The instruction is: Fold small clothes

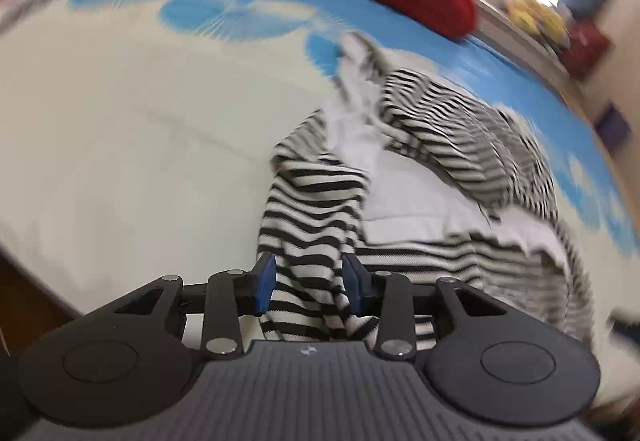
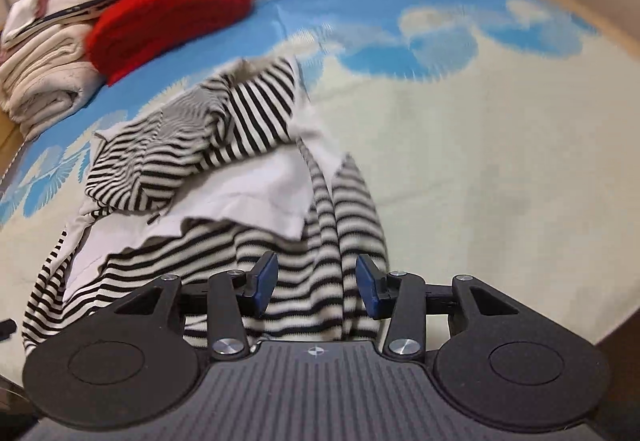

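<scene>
Bunching between the blue pads, a striped garment [image 1: 312, 225] is gripped by the left gripper [image 1: 309, 283]; its other end [image 2: 308, 281] is seen between the right gripper [image 2: 316, 283] pads, whose hold cannot be told. The rest is spread crumpled on a cream-and-blue blanket [image 2: 460, 129]. Beyond, a red knit [image 2: 168, 17] is piled beside folded cream cloth [image 2: 44, 81].

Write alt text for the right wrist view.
The right gripper straddles a bunched black-and-white striped garment on a blue-and-cream blanket. A red knit and folded clothes sit far left.
</scene>
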